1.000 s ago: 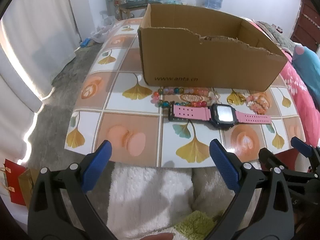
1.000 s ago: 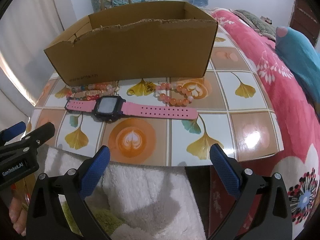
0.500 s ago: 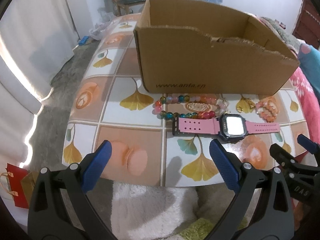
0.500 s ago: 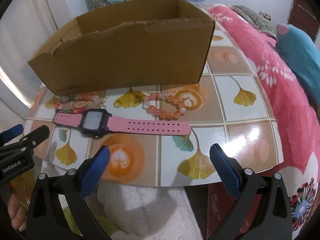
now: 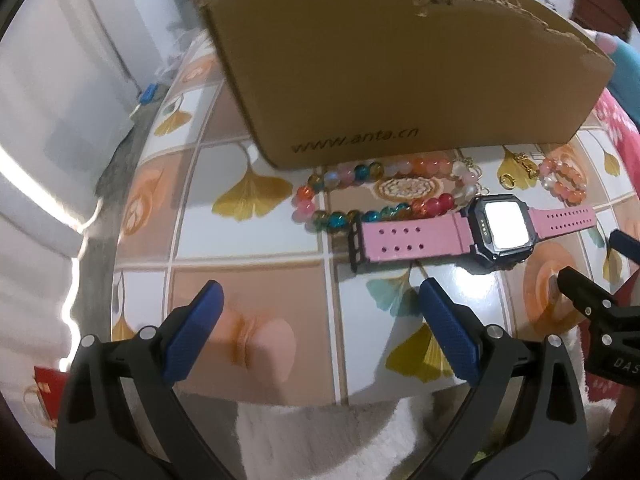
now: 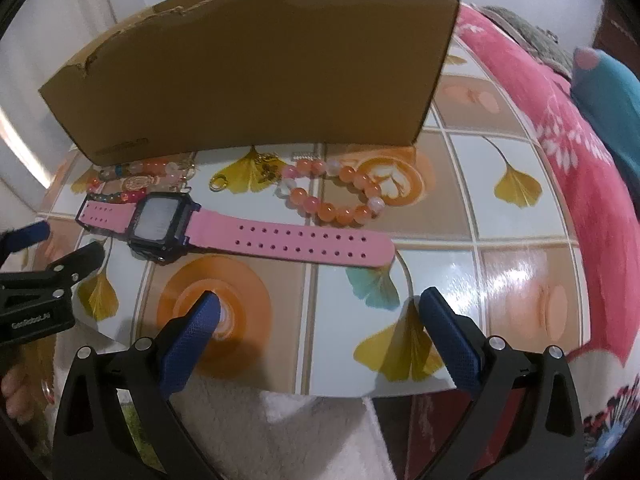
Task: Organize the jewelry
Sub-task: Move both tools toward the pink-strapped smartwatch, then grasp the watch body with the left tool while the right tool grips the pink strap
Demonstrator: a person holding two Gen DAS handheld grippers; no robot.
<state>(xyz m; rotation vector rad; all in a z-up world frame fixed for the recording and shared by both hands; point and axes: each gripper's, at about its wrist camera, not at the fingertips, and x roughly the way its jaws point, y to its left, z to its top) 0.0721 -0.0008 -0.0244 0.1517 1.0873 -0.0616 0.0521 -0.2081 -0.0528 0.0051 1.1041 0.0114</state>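
Note:
A pink-strapped digital watch (image 5: 496,226) (image 6: 160,224) lies flat on the tiled table in front of a cardboard box (image 5: 392,68) (image 6: 256,76). Behind it lie a multicoloured bead bracelet (image 5: 376,196) (image 6: 132,178), an orange bead bracelet (image 6: 340,196) (image 5: 564,186) and a small gold trinket (image 6: 256,174) (image 5: 520,166). My left gripper (image 5: 320,324) is open, low over the table's near edge, short of the watch's buckle end. My right gripper (image 6: 316,324) is open too, just in front of the long strap. Neither holds anything.
The table (image 6: 520,240) ends just under both grippers, with a white fluffy rug (image 6: 304,432) below. A pink floral blanket (image 6: 560,128) and a teal cushion (image 6: 608,96) lie to the right. A white curtain (image 5: 48,80) hangs at the left. The box interior is hidden.
Both grippers have moved forward and lower toward the table, so the watch, bracelets and box loom larger. Nothing on the table has shifted, and both grippers stay open.

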